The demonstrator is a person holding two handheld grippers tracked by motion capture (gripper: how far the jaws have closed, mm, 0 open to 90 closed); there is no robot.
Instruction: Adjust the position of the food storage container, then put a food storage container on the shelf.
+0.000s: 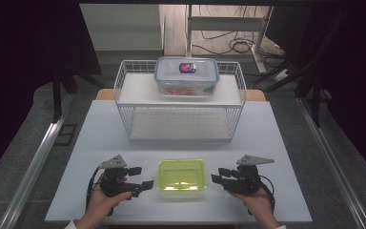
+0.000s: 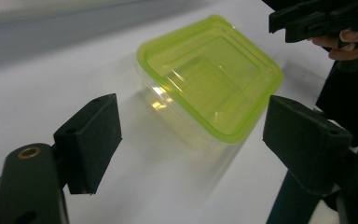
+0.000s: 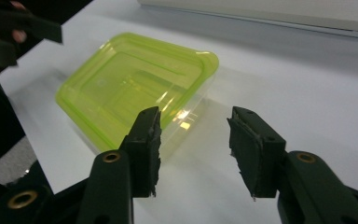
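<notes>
A clear plastic box with a lime-green lid point(image 1: 182, 175) sits near the table's front edge, between my two grippers. My left gripper point(image 1: 142, 177) rests just left of it, jaws wide open and empty; in the left gripper view the box point(image 2: 209, 77) lies ahead of the open gripper point(image 2: 191, 140), not touching either pad. My right gripper point(image 1: 218, 175) sits just right of the box, open with nothing between its jaws. In the right gripper view the box point(image 3: 135, 86) lies ahead and to the left of the gripper point(image 3: 193, 149), close to the left jaw.
A white wire rack point(image 1: 124, 76) with two shelves stands at the back of the white table point(image 1: 276, 143). A clear container with a blue-rimmed lid point(image 1: 186, 76) sits on its upper shelf. The lower shelf holds nothing. Dark floor and cables lie beyond.
</notes>
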